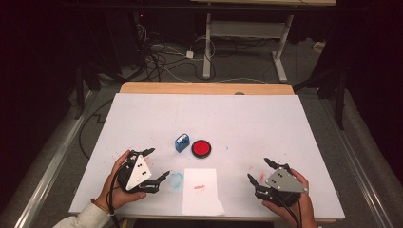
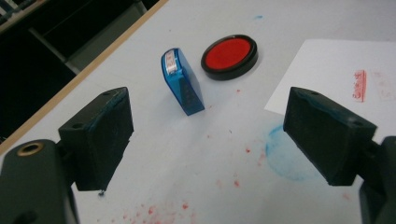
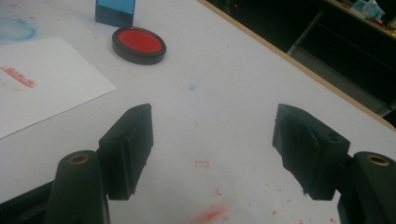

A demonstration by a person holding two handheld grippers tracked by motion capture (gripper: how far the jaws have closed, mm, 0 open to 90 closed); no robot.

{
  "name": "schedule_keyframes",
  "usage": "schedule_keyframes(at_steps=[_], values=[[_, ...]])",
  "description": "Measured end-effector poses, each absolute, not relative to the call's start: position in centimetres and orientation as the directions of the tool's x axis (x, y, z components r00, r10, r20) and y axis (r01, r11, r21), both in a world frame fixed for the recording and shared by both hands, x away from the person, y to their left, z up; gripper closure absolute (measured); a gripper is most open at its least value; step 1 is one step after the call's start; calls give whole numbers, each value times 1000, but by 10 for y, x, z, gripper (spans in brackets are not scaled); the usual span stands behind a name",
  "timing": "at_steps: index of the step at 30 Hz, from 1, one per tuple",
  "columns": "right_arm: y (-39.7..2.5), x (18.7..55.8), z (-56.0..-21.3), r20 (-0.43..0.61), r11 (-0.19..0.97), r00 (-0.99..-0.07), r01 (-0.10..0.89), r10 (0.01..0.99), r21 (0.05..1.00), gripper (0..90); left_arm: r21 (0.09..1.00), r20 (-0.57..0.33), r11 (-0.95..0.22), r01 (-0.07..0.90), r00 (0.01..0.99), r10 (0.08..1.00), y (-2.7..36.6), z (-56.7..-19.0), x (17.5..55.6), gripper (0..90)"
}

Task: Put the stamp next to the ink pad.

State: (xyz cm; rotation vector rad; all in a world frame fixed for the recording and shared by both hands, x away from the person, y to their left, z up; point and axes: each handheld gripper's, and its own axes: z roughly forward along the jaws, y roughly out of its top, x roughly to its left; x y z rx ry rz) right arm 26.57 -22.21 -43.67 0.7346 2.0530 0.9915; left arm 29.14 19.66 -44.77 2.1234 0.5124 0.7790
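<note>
1. We see the left gripper (image 1: 158, 164) spread wide, holding nothing
2. Blue stamp (image 2: 182, 83) stands ahead of its jaws, red ink pad (image 2: 229, 57) just beside it
3. Right gripper (image 1: 259, 171) also spread; stamped paper (image 1: 200, 190) lies between the two

High view: fixed above the near edge of the white table (image 1: 285, 123), looking forward and down — the whole top and the floor beyond it are in frame.
Left gripper view: rides low on the left gripper (image 2: 208, 128), close to the surface, facing far and rightward across the table between its two spread jaws.
Right gripper view: rides low on the right gripper (image 3: 212, 140), close to the surface, facing far and leftward towards the table's far wooden edge.
Shared ground: all three take in the blue stamp (image 1: 181, 142) (image 2: 183, 84) (image 3: 115, 11), the red ink pad (image 1: 201, 148) (image 2: 229, 57) (image 3: 139, 45) and the stamped paper (image 1: 200, 192) (image 2: 336, 74) (image 3: 42, 81) — seen from opposite sides by the gripper views.
</note>
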Motion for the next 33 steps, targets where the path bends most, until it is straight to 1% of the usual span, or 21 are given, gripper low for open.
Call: schedule_keyframes(at_steps=[9,11,17,25,28,33], values=[[-227,270,-439,-359,533,-558,185,749,825,288,784,334,-605,140,726,601,213,-460,289,155],[-227,270,-440,-352,527,-556,188,752,829,286,789,313,-594,159,728,610,219,-462,288,155],[-228,270,-441,-348,525,-559,192,753,829,281,786,293,-587,193,720,629,227,-466,285,155],[-227,269,-440,-351,526,-559,186,751,830,280,777,304,-601,186,726,617,223,-466,283,155],[-226,268,-440,-359,534,-561,182,746,826,280,778,321,-606,165,725,609,222,-465,281,155],[-224,265,-439,-365,538,-558,179,745,824,281,787,317,-594,163,719,618,224,-463,278,155]])
